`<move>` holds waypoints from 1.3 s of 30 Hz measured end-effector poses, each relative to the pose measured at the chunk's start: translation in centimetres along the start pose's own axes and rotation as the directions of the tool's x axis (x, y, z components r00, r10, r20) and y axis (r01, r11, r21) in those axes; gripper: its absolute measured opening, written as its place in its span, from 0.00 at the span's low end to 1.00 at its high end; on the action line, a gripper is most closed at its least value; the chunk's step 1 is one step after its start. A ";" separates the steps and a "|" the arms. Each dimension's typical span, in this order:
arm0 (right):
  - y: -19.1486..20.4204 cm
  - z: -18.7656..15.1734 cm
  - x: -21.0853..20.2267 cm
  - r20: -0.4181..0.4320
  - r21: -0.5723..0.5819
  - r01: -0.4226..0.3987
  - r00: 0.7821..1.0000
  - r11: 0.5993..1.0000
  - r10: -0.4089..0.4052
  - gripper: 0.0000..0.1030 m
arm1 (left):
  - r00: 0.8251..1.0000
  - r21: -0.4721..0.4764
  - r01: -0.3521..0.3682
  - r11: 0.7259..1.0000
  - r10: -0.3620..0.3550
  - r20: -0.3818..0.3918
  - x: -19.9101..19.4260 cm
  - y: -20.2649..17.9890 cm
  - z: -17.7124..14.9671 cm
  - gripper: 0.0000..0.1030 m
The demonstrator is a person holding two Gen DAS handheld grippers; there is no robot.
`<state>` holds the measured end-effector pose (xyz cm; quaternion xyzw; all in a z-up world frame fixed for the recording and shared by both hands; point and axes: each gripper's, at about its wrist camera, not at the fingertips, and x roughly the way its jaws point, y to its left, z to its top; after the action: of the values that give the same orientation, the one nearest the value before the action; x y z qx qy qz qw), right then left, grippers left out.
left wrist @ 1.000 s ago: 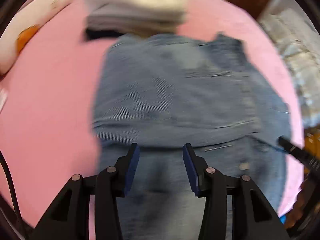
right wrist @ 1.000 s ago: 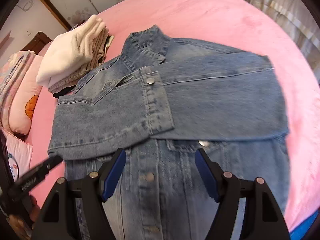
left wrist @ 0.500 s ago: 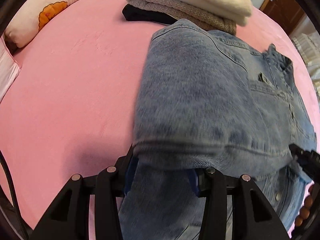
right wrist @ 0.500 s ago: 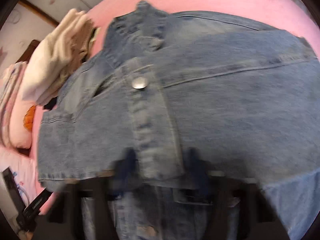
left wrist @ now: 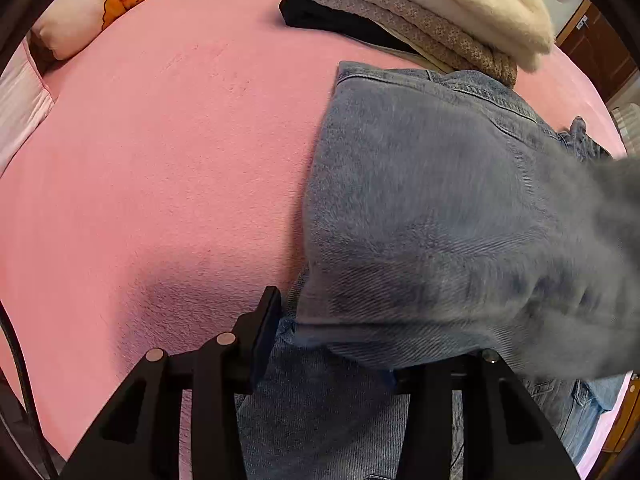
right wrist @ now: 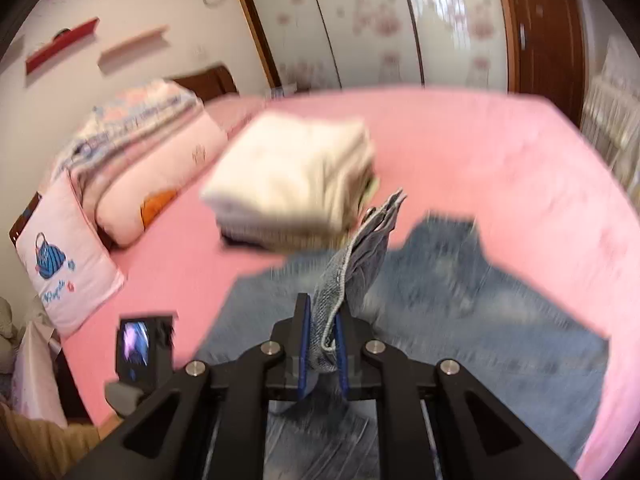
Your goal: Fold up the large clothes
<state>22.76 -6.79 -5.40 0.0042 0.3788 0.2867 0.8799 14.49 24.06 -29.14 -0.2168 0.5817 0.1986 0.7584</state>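
**Denim jacket, mid-fold, on pink bed**

Item: denim jacket (left wrist: 440,216), spread on the pink bed (left wrist: 160,160), body flat, one doubled layer raised over the lower panel.

Right gripper (right wrist: 322,340): jaws pressed together on a bunched strip of jacket edge (right wrist: 352,264), strip standing upward out of the pinch. Held high, judged so as to carry the raised part over the flat body (right wrist: 460,320) without dragging it.

Left gripper (left wrist: 332,336): jaws spread wide, one finger (left wrist: 266,324) showing at the jacket's side edge, the other hidden under draped denim. Whether pinching any cloth: could not tell; no clamping visible. Judged placed low at the fold line to steady it.

Surroundings: stack of folded clothes (left wrist: 432,12) (cream on top, patterned brown beneath, black at bottom) touching or just beside the jacket's far edge; likely obstruction to any fold carried toward that end. Pillows (right wrist: 132,184) further along the bed, well apart. Small lit screen (right wrist: 138,346) at the bed's near-left edge, off the jacket. Wardrobe doors (right wrist: 380,24) behind the bed.

Right wrist view blurred; seams and buttons not legible there.
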 end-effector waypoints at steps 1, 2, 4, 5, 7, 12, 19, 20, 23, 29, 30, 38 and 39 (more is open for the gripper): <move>-0.9 0.4 -0.7 0.021 0.015 0.017 1.000 1.000 -0.017 0.10 | 1.000 -0.001 -0.001 1.000 0.001 0.000 0.0 0.1 0.0 0.41; -1.8 0.6 -1.3 0.040 0.033 0.042 0.998 0.999 -0.043 0.10 | 1.000 0.000 -0.001 1.000 0.001 0.001 0.0 0.2 -0.1 0.41; -3.5 0.3 -1.4 0.041 0.055 0.099 0.994 0.994 -0.102 0.10 | 1.000 0.004 0.002 1.000 -0.002 0.002 -0.1 0.5 -0.2 0.41; -4.8 -0.1 -1.1 0.019 0.077 0.129 0.991 0.989 -0.130 0.10 | 1.000 0.009 0.004 1.000 -0.004 0.003 -0.2 0.4 -0.2 0.41; -7.8 -2.2 0.1 -0.056 0.110 0.193 0.981 0.975 -0.188 0.11 | 1.000 0.022 0.002 1.000 -0.002 0.005 0.7 -1.2 0.2 0.41; -12.5 -9.8 5.7 -0.362 0.083 0.370 0.876 0.925 -0.318 0.18 | 1.000 0.088 -0.001 0.996 0.003 -0.020 0.9 -1.7 0.2 0.41; -15.9 -14.0 4.6 -0.427 0.351 0.311 0.892 0.883 -0.145 0.34 | 0.994 0.282 0.079 0.956 -0.054 -0.093 -1.4 -1.2 -0.8 0.44; -16.0 -14.2 4.6 -0.423 0.372 0.310 0.895 0.875 -0.138 0.37 | 0.992 0.280 0.097 0.955 -0.071 -0.100 -1.9 -1.0 -0.8 0.44; -16.8 -14.6 5.0 -0.425 0.410 0.309 0.897 0.858 -0.120 0.38 | 0.988 0.205 0.138 0.969 -0.121 -0.093 -2.8 0.3 0.1 0.45; -17.2 -14.5 7.6 -0.440 0.428 0.307 0.892 0.850 -0.101 0.38 | 0.975 0.036 0.197 0.980 -0.192 -0.108 -1.0 0.8 2.1 0.45; -17.2 -14.7 8.2 -0.447 0.429 0.311 0.889 0.848 -0.100 0.38 | 0.974 0.029 0.200 0.979 -0.196 -0.114 -0.7 0.8 2.0 0.45; -16.1 -15.1 9.3 -0.479 0.302 0.393 0.850 0.869 -0.218 0.37 | 0.988 0.067 0.051 0.996 -0.041 -0.148 1.6 2.0 0.4 0.54; -16.1 -15.1 9.1 -0.483 0.304 0.397 0.848 0.866 -0.219 0.38 | 0.988 0.080 0.047 0.996 -0.034 -0.148 1.3 1.9 0.4 0.54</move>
<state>25.77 -18.72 -25.82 0.0548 0.6095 0.0502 0.7893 14.08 25.86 -30.54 -0.2107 0.6390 0.1422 0.7260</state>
